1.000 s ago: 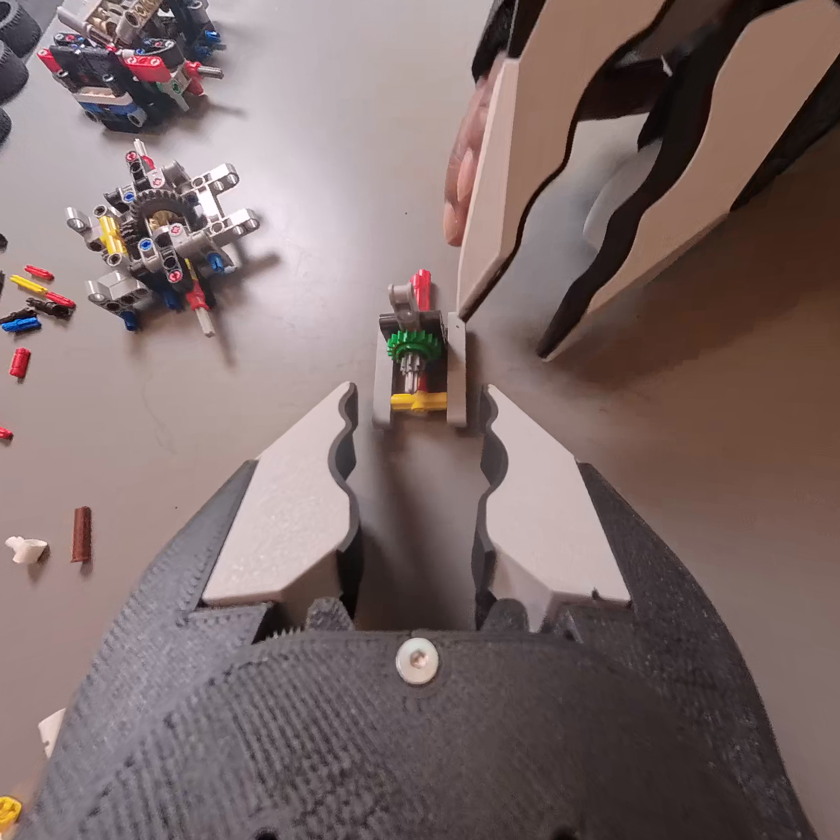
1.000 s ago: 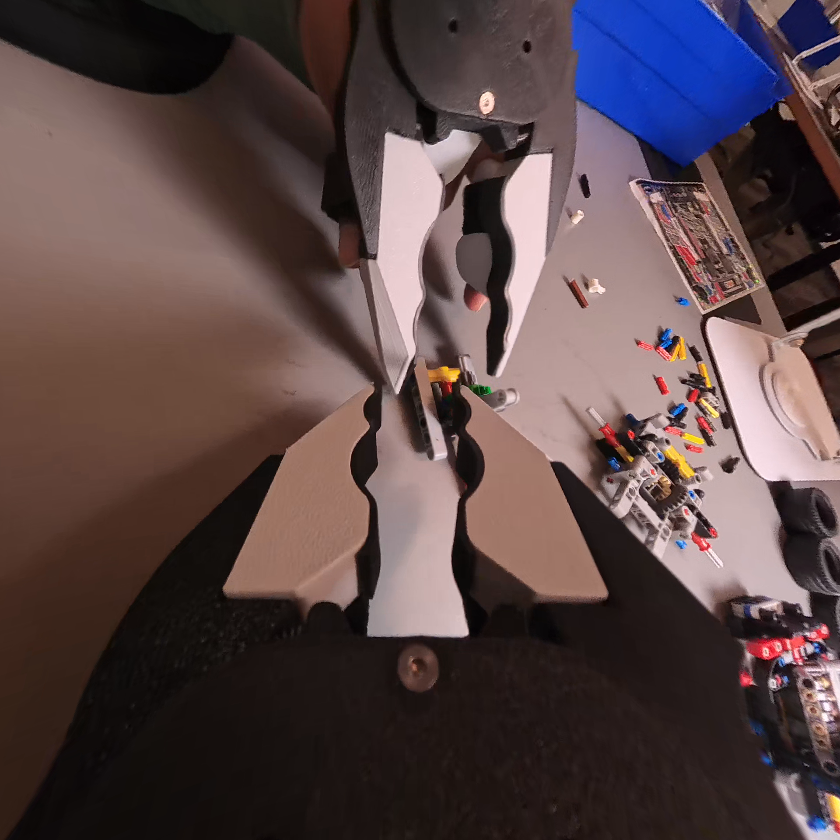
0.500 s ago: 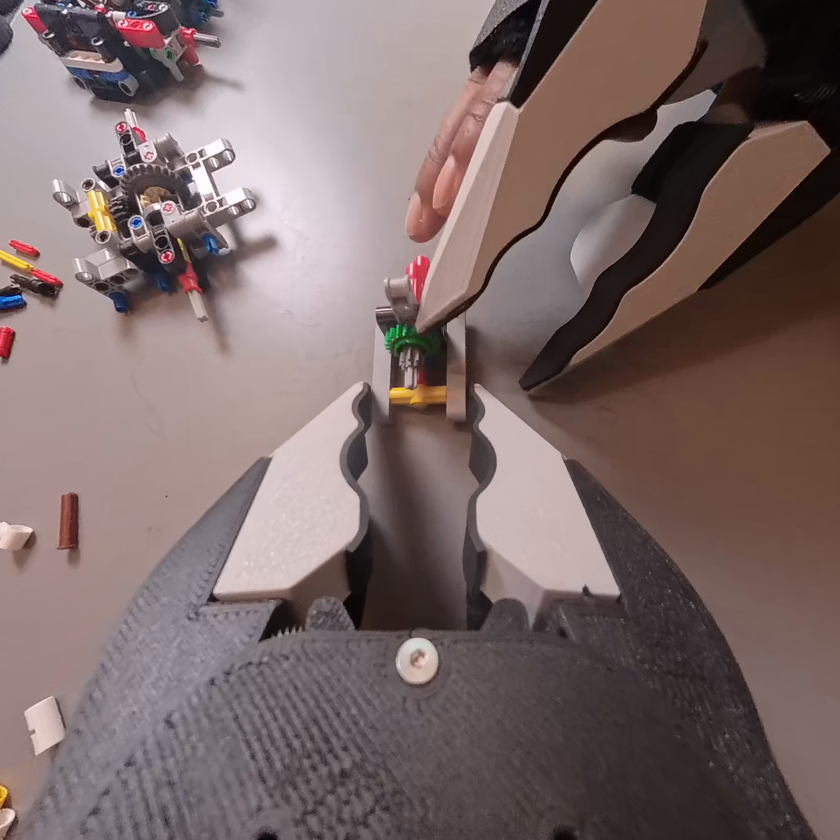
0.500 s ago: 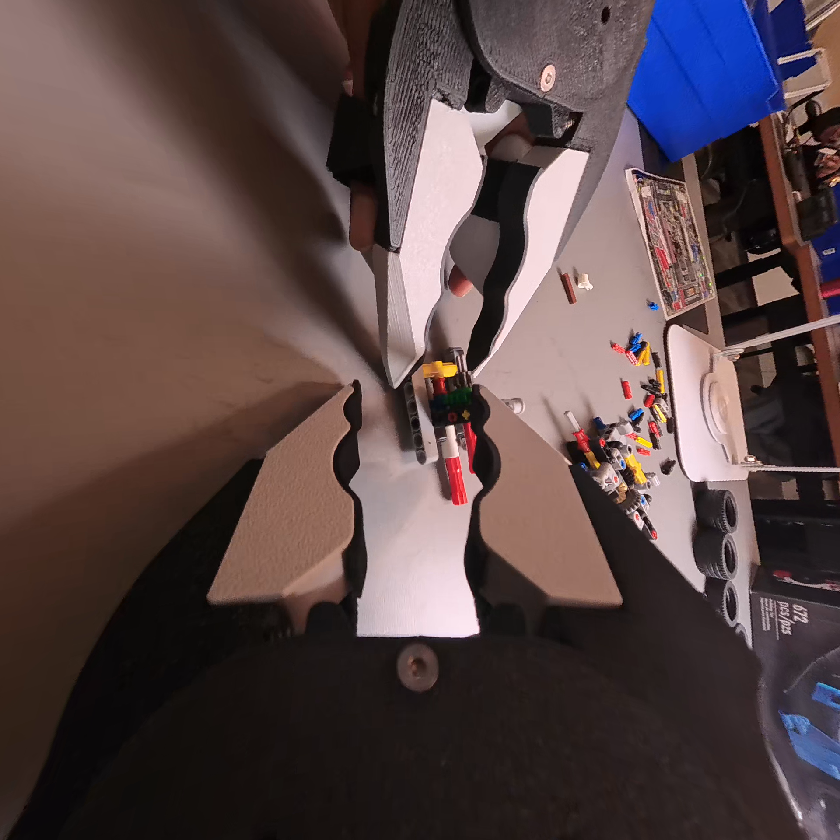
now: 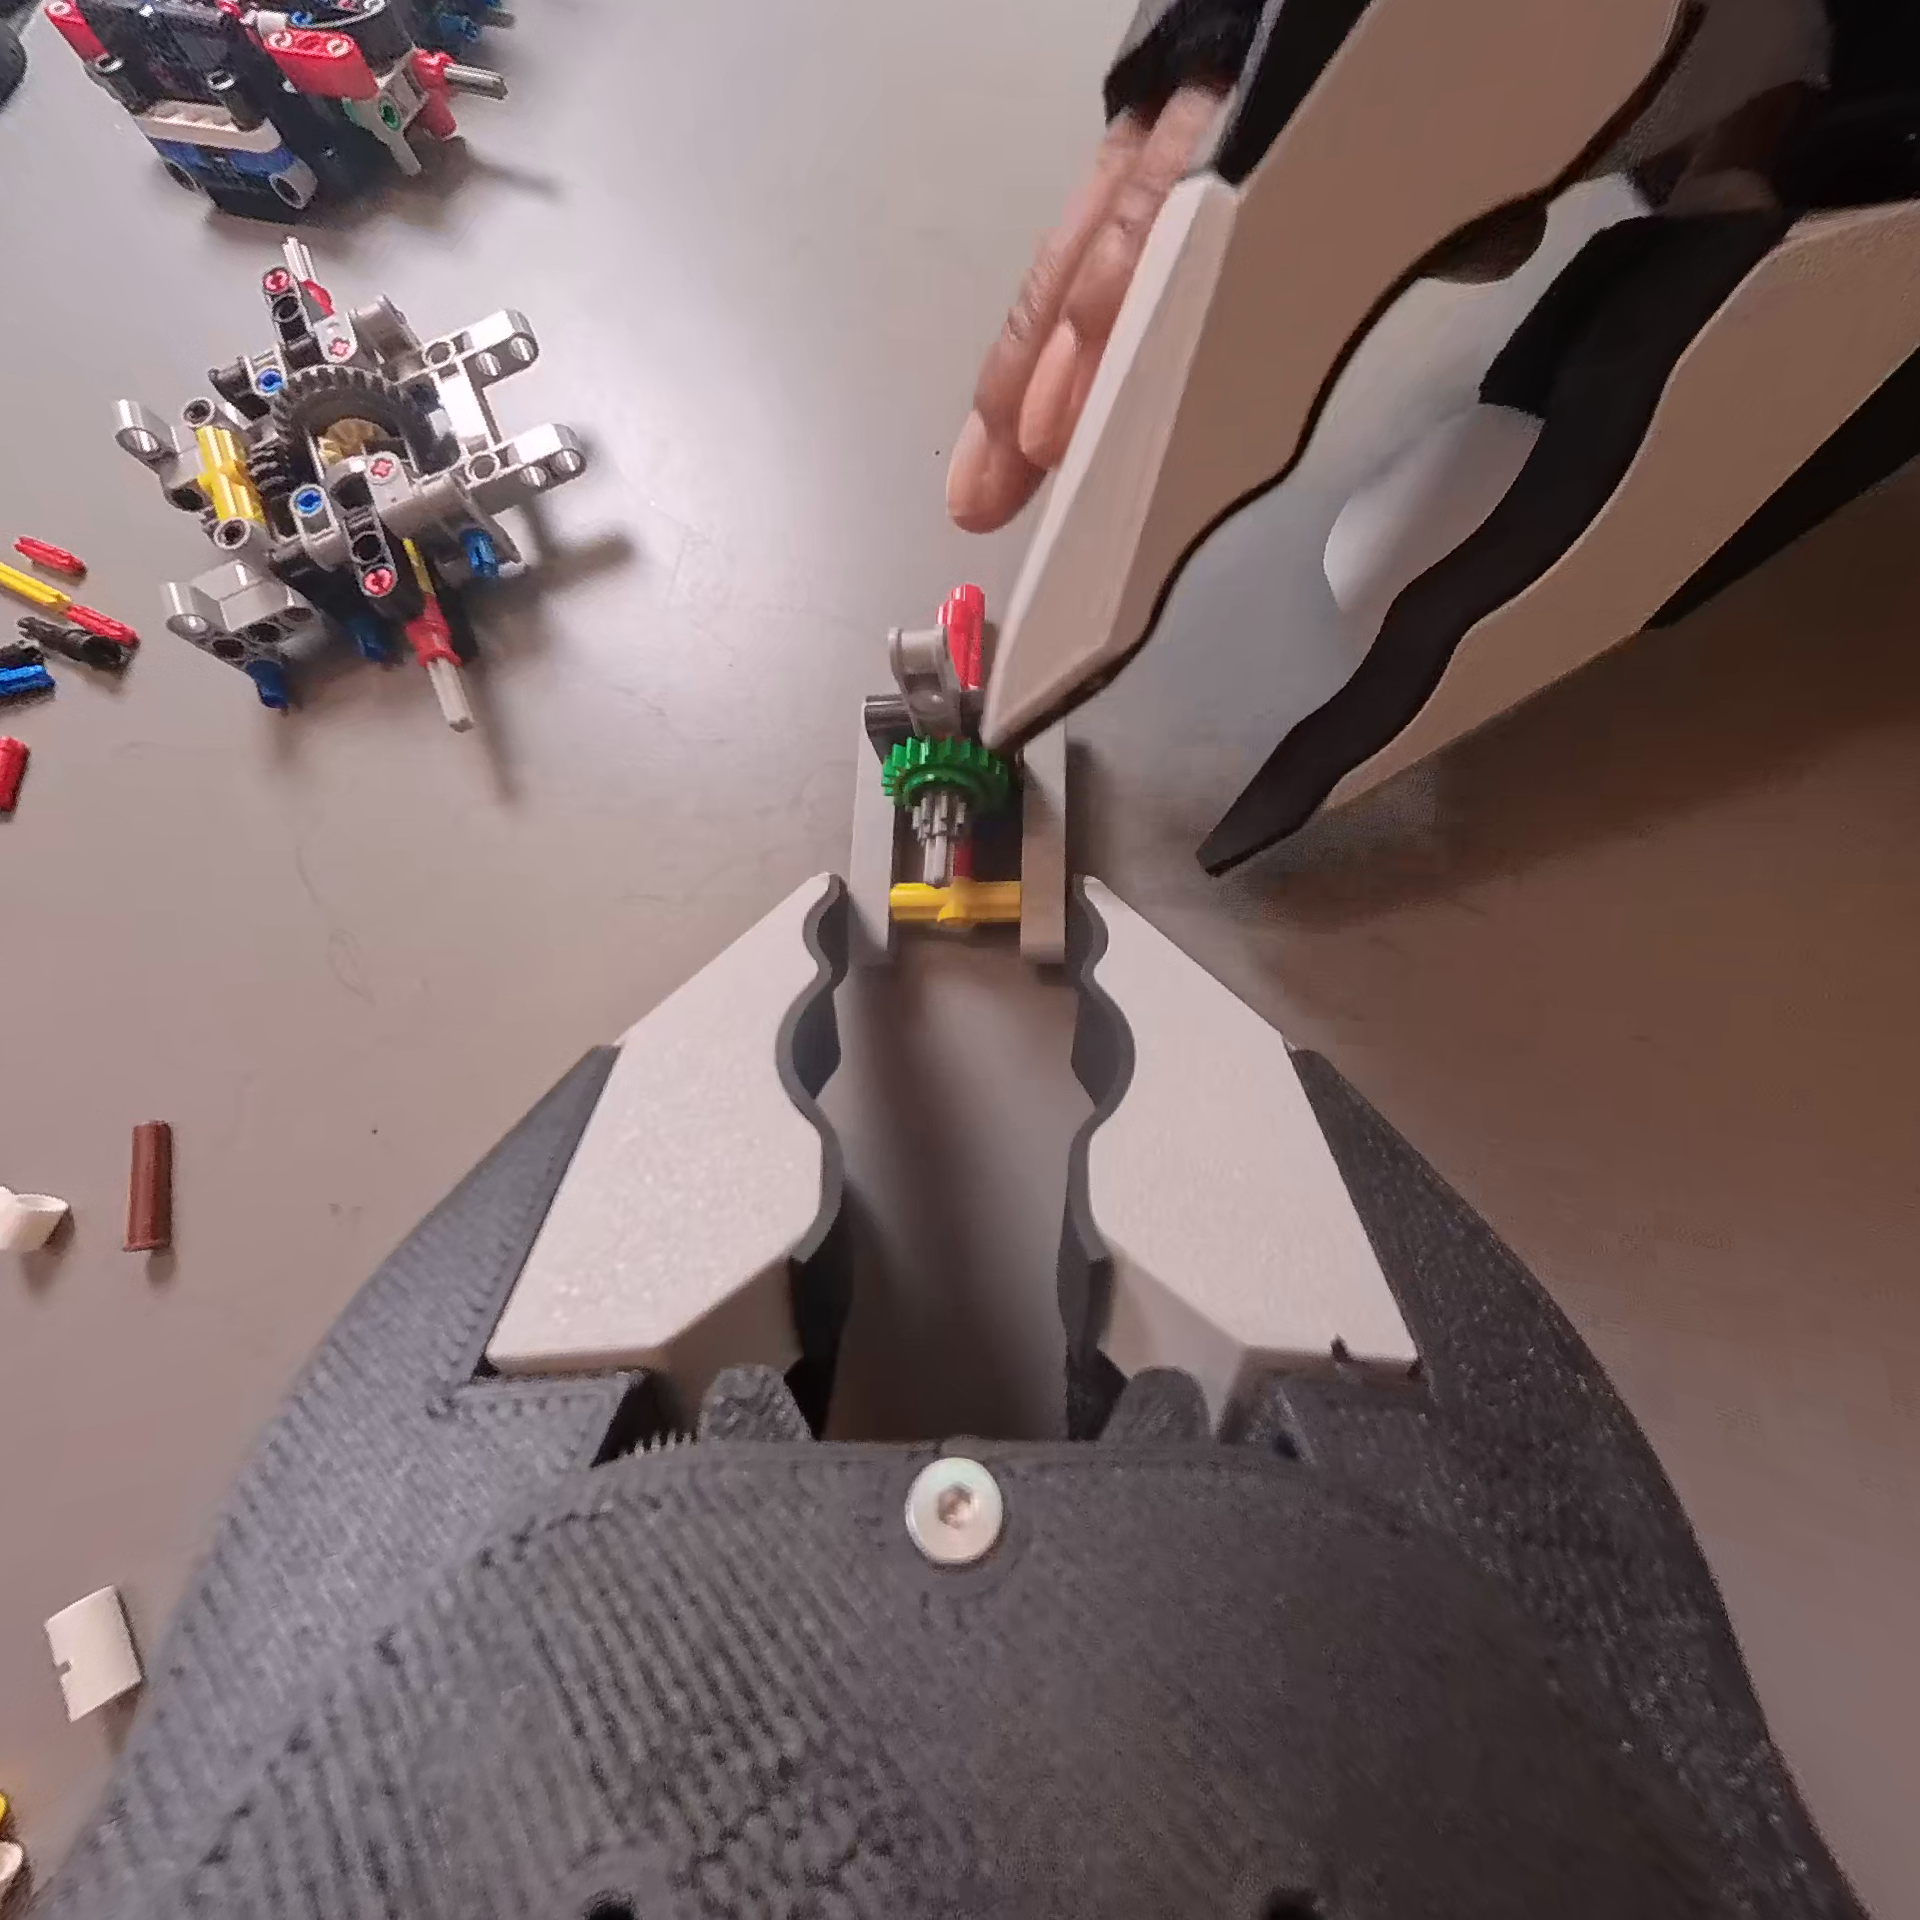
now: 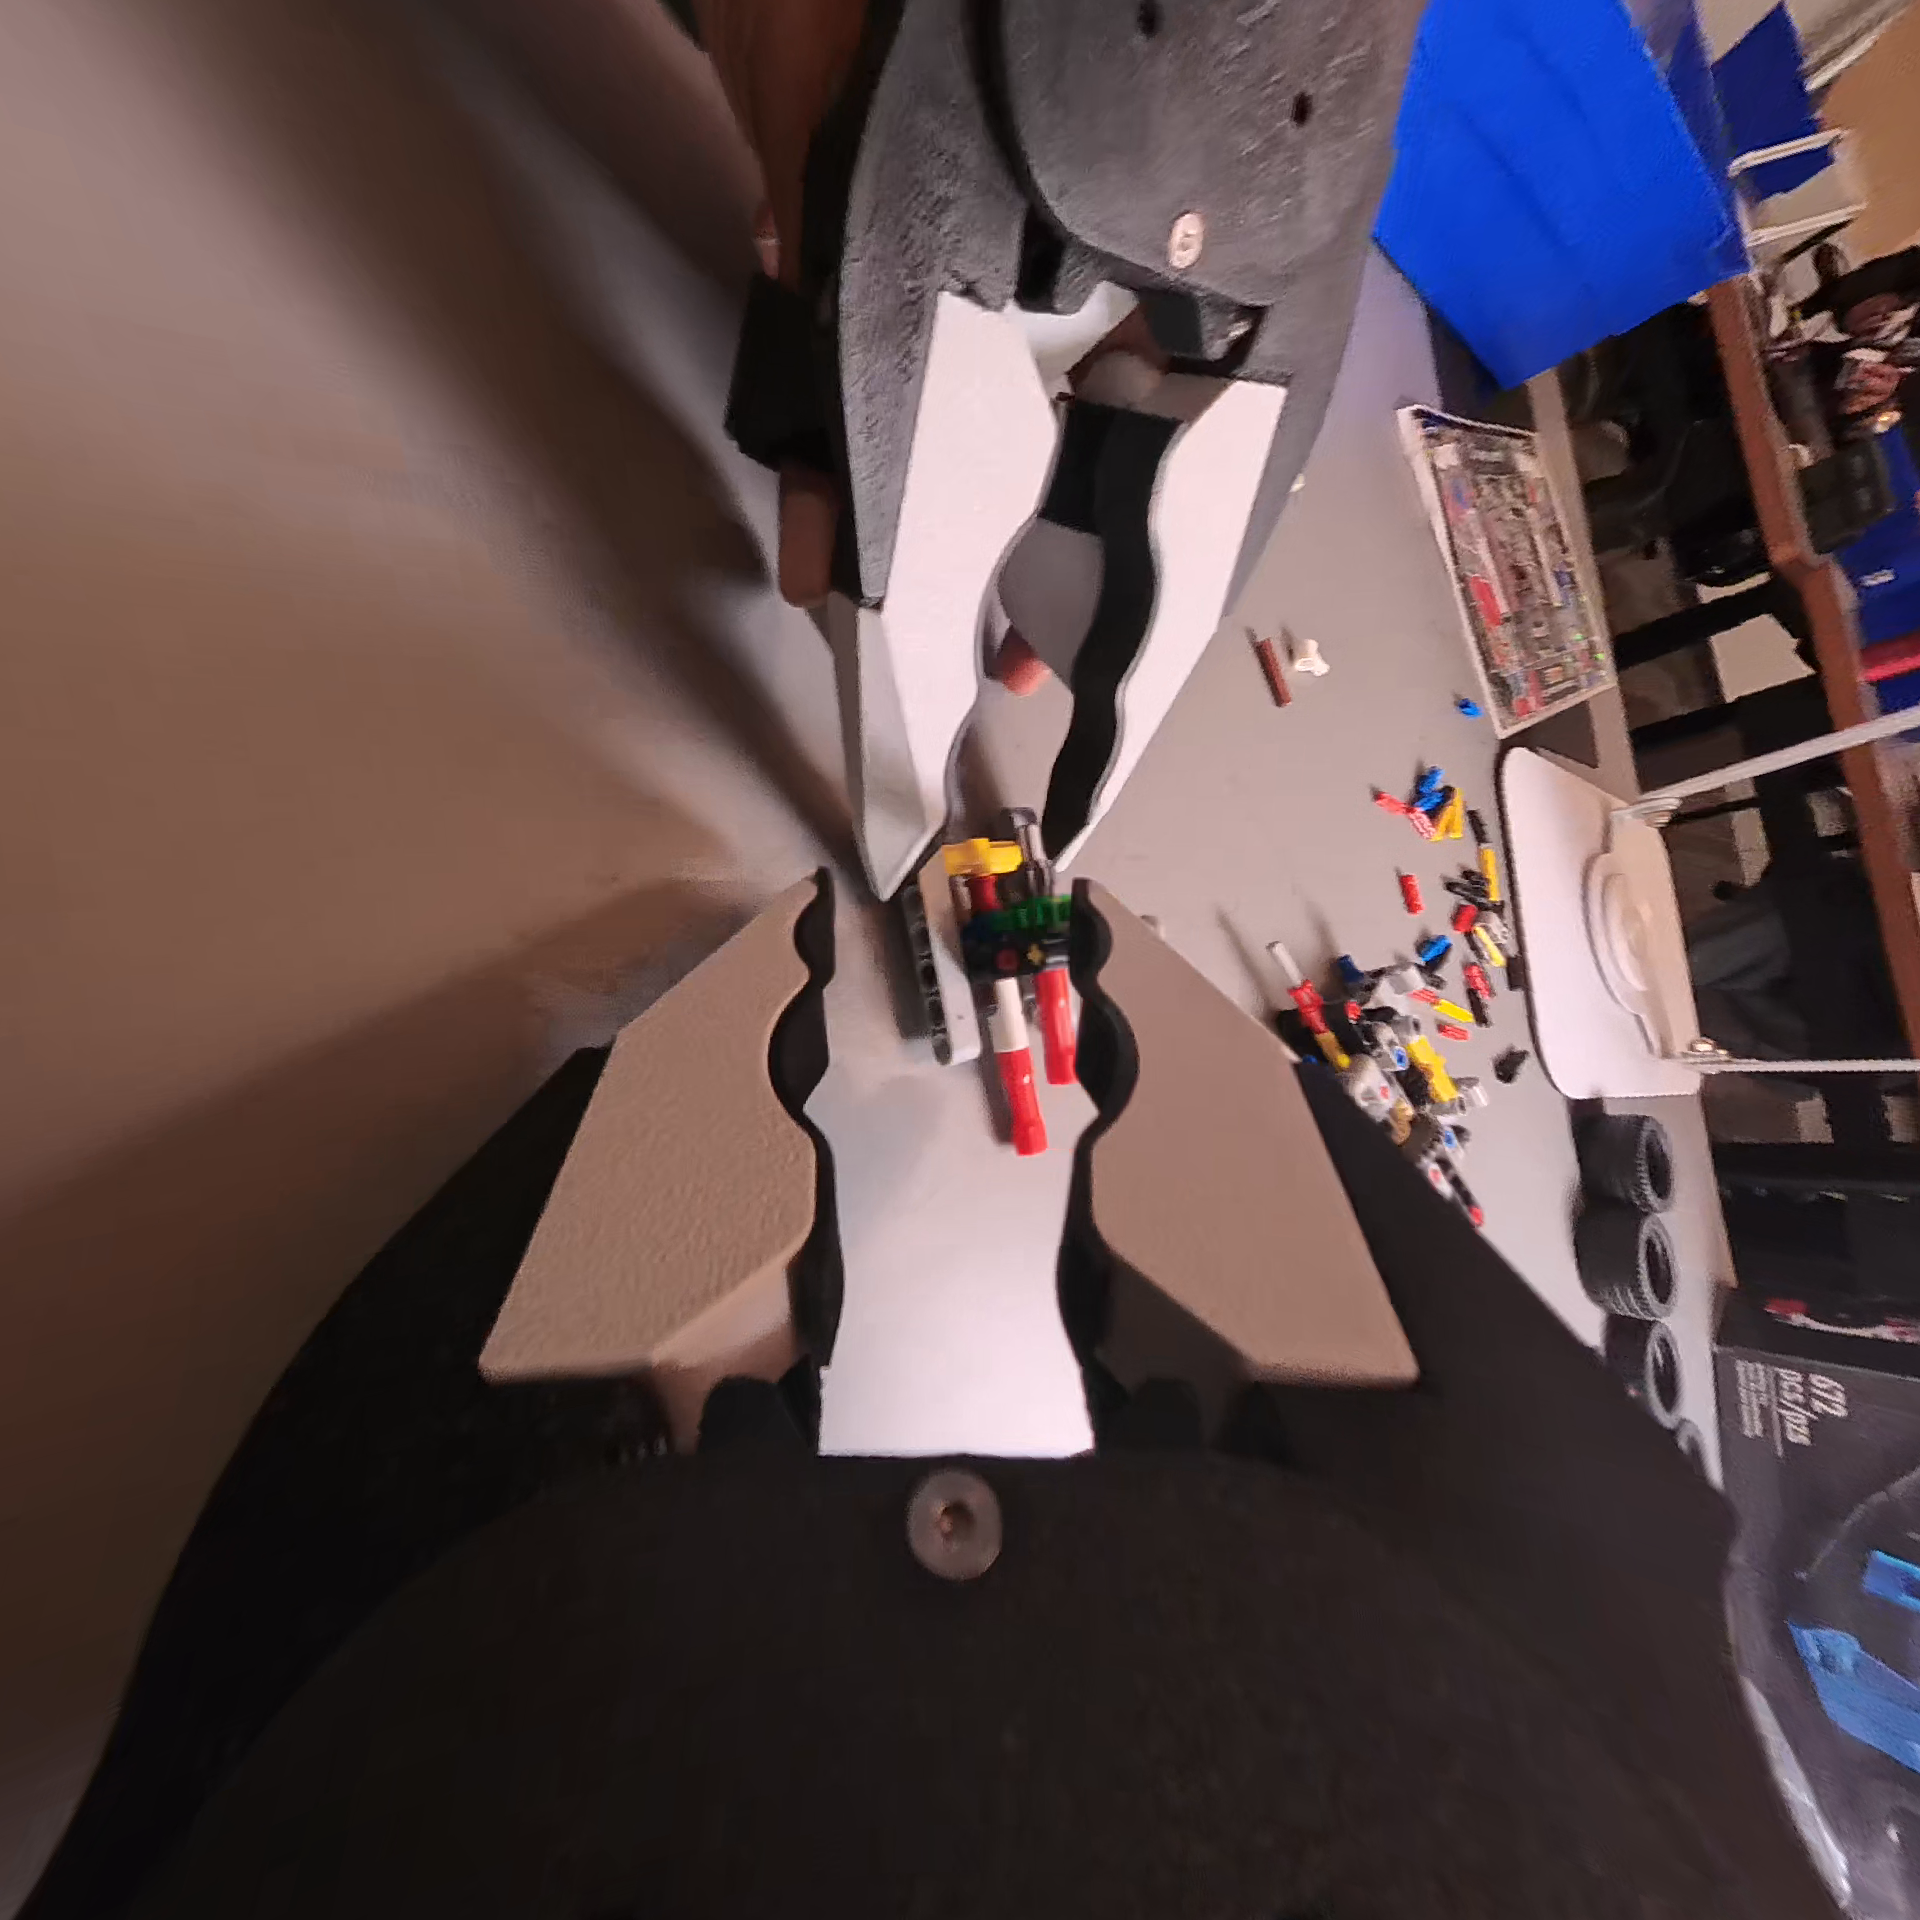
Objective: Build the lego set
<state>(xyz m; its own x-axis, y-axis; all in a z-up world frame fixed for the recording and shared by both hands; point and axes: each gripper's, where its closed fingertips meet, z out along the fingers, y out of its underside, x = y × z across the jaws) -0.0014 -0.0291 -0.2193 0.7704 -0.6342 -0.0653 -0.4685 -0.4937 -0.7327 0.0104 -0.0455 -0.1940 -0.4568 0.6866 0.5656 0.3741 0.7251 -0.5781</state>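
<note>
Since a second ago the left hand-held gripper (image 5: 961, 914) has narrowed around the near end of the small grey-framed brick assembly with a green gear, yellow cross-piece and red axles (image 5: 956, 821). The right hand-held gripper (image 6: 951, 899) has swung one finger in from beside the frame's far corner to the green toothed gear (image 5: 943, 774).

The assembly lies on the grey-brown bench (image 5: 727, 312), at the centre of both wrist views. The left hand-held gripper is part-closed, with one fingertip against the outer face of each grey side beam. It appears to have the frame clamped, though motion blur makes the contact on the right-hand beam hard to confirm.

The right hand-held gripper comes in from the upper right of the left wrist view, its fingers spread and nothing gripped between them. One fingertip (image 5: 1003, 727) touches the gear's rim, and the other (image 5: 1226, 857) sits well clear at centre right. From the right wrist view, one finger is against the gear side of the assembly, while the other stands apart from the perforated grey beam (image 6: 920, 966). Two red-tipped axles (image 6: 1055, 1018) stick out toward that camera.

At upper left of the left wrist view sit a larger grey-and-black gear sub-assembly (image 5: 343, 488) and scattered loose coloured pins (image 5: 62, 623), none of them being handled.
</note>
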